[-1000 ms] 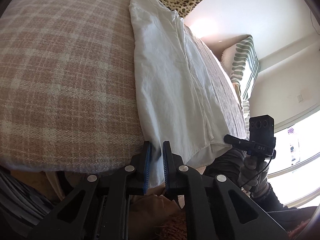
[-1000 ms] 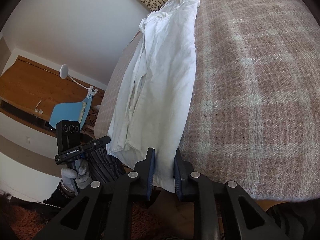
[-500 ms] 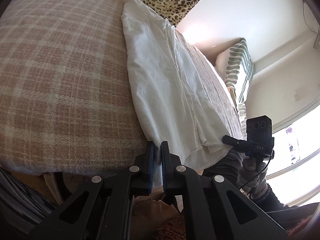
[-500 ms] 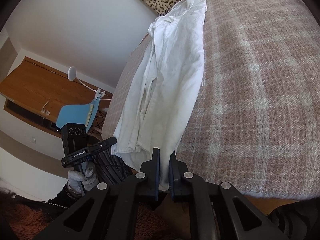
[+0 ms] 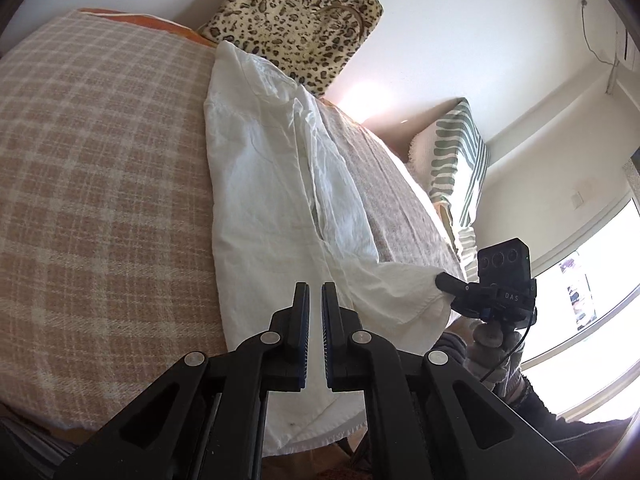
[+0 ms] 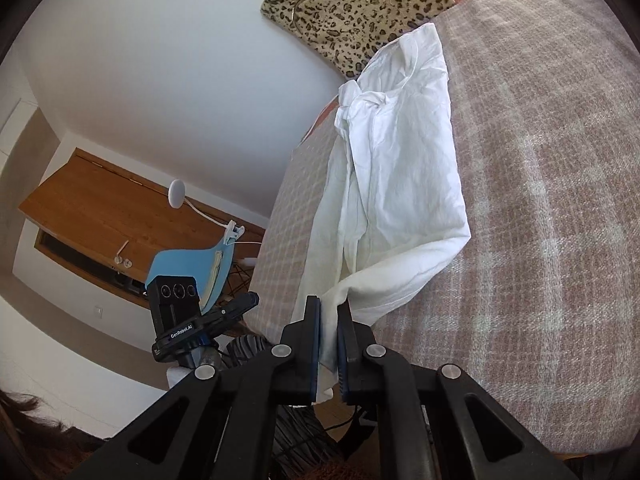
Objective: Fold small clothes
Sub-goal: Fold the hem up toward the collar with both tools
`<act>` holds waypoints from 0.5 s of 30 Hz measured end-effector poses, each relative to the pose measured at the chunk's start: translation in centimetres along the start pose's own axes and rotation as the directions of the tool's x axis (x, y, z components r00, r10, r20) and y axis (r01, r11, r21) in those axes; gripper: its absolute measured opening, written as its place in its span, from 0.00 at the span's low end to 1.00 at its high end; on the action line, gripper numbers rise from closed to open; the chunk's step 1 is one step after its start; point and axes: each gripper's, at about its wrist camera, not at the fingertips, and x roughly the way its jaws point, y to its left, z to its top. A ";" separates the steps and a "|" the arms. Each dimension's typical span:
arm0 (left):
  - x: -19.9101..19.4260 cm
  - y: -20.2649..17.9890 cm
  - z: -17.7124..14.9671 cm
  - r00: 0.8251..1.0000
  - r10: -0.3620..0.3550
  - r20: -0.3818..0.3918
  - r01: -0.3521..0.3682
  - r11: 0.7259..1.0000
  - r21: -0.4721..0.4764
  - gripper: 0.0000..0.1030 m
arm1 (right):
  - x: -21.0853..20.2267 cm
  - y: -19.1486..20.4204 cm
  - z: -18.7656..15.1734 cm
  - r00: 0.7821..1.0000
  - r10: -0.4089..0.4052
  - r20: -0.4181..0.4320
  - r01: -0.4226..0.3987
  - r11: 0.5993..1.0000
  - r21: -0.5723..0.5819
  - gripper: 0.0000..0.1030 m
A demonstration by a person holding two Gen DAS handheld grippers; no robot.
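Here the left gripper (image 5: 315,292) has its black fingers (image 5: 301,320) closed almost together on the near hem of a white, crumpled cotton garment (image 5: 276,200), the cloth passing between the blue pads. The right gripper (image 6: 329,312) is clamped the same way, its fingers (image 6: 313,332) pinching the other near corner, which rises off the bed in a taut ridge toward the pads.

From both grips the garment runs away toward twelve o'clock as a long folded strip on the bed, covered by a pink and cream checked woven blanket (image 5: 100,180). In the left wrist view the strip lies from six to twelve o'clock, with the blanket spreading to nine o'clock. In that view the right gripper shows at four o'clock, gripping the corner, held by a hand in a grey glove (image 5: 488,336).

At the far end of the garment, at twelve o'clock, stands a leopard-print fabric bag (image 5: 296,28) against the white wall. A green and white striped cushion (image 5: 456,160) sits at two o'clock. In the right wrist view, a pale blue chair (image 6: 188,268) is at nine o'clock.
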 end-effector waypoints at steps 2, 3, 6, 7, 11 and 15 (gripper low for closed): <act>-0.1 0.1 -0.5 0.999 0.022 -0.023 -0.022 1.000 0.000 0.04 | 0.2 0.3 0.3 1.000 -0.009 -0.010 0.009 1.000 -0.007 0.05; -0.2 0.2 -1.0 0.999 0.035 -0.037 -0.035 0.999 0.001 0.07 | 0.2 0.6 0.2 1.000 -0.014 -0.017 0.014 1.000 -0.014 0.05; -0.3 1.6 -2.4 0.992 0.073 -0.099 -0.080 0.995 -0.060 0.37 | 0.0 0.9 -0.5 0.999 -0.034 -0.024 0.033 0.999 -0.036 0.05; -0.3 2.2 -2.9 0.990 0.081 -0.113 -0.092 0.991 -0.099 0.41 | -0.1 0.8 -0.7 0.999 -0.035 -0.025 0.034 0.999 -0.033 0.05; 0.4 4.0 -5.3 0.984 0.063 -0.168 -0.097 0.975 -0.203 0.41 | -0.8 -0.7 -1.6 0.998 -0.048 -0.028 0.048 0.999 -0.001 0.05; 0.2 4.4 -6.8 0.989 0.014 -0.148 -0.054 0.961 -0.272 0.41 | -1.1 -1.7 -2.8 0.997 -0.069 -0.039 0.070 0.997 0.023 0.05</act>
